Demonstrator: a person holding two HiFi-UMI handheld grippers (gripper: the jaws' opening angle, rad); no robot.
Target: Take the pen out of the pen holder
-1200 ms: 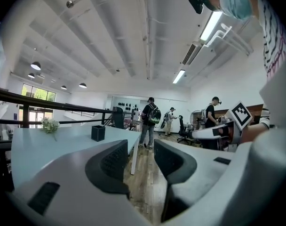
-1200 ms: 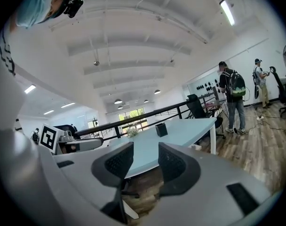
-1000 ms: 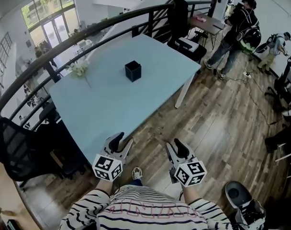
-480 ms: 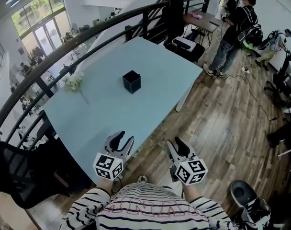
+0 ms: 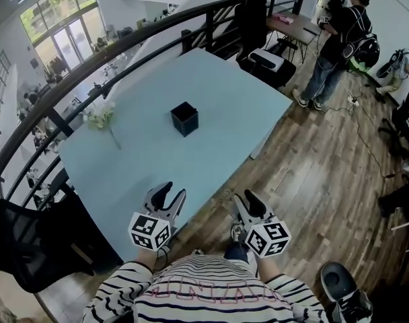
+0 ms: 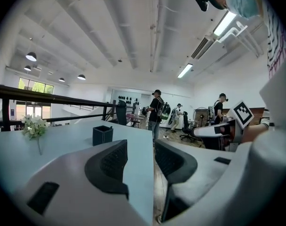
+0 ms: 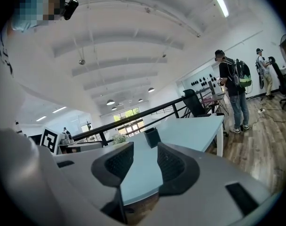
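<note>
Nearer smooth pale-blue table (image 5: 151,160) now: left tongs (image 5: 173,192), right tongs (image 5: 245,198), both parted, empty. Square black pen holder (image 5: 184,118). Wood-plank floor (image 5: 325,167).

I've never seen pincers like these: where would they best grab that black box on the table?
Probably the pen holder by two opposite flat walls near its open rim, coming from above: it stands upright and square on the table.

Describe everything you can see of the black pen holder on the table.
The pen holder is a small black box, square in plan, open at the top, matte as it looks. It stands upright near the middle of the pale blue table, touched by nothing else. What it holds cannot be made out.
</note>
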